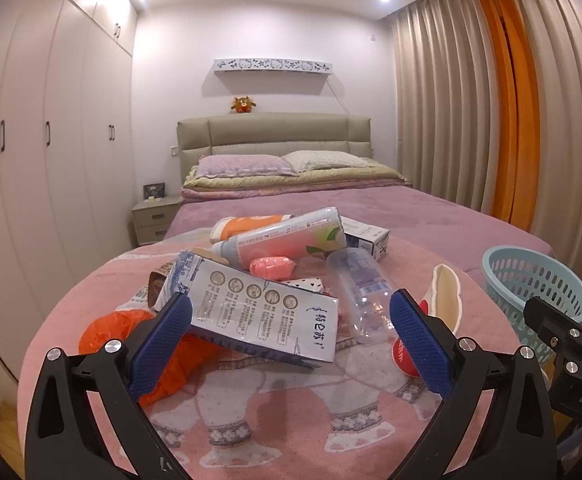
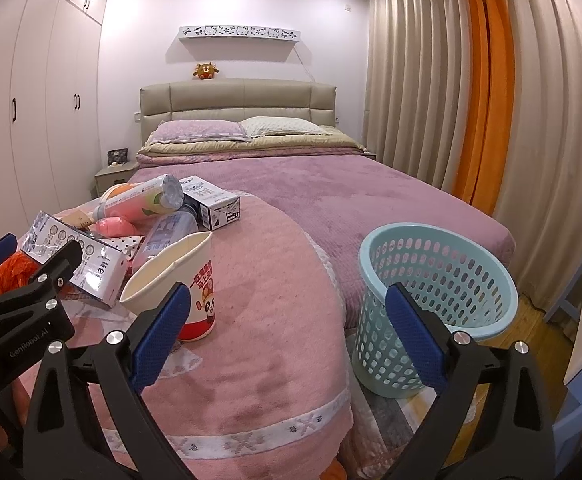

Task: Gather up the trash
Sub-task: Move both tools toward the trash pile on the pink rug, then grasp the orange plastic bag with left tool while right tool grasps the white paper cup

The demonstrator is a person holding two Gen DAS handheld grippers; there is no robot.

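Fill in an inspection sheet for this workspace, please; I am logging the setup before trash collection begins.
Surface: pink blanket spread over the foot of a purple bed.
Job's things: milk carton, clear bottle, paper cup, pink bottle, orange bag, all piled together; blue basket empty, beside the bed.
Clutter: nothing seen.
Grippers: left gripper open, empty; right gripper open, empty.
Cables: nothing seen.
Surroundings: wardrobe, curtains, nightstand.

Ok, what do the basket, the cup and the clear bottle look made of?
Light blue basket: rigid plastic, going by the moulded slotted wall and smooth rim. Cup: probably coated paper, with a thin matte cream wall squashed oval and a printed outside. Clear bottle: thin transparent plastic, dented and glinting.
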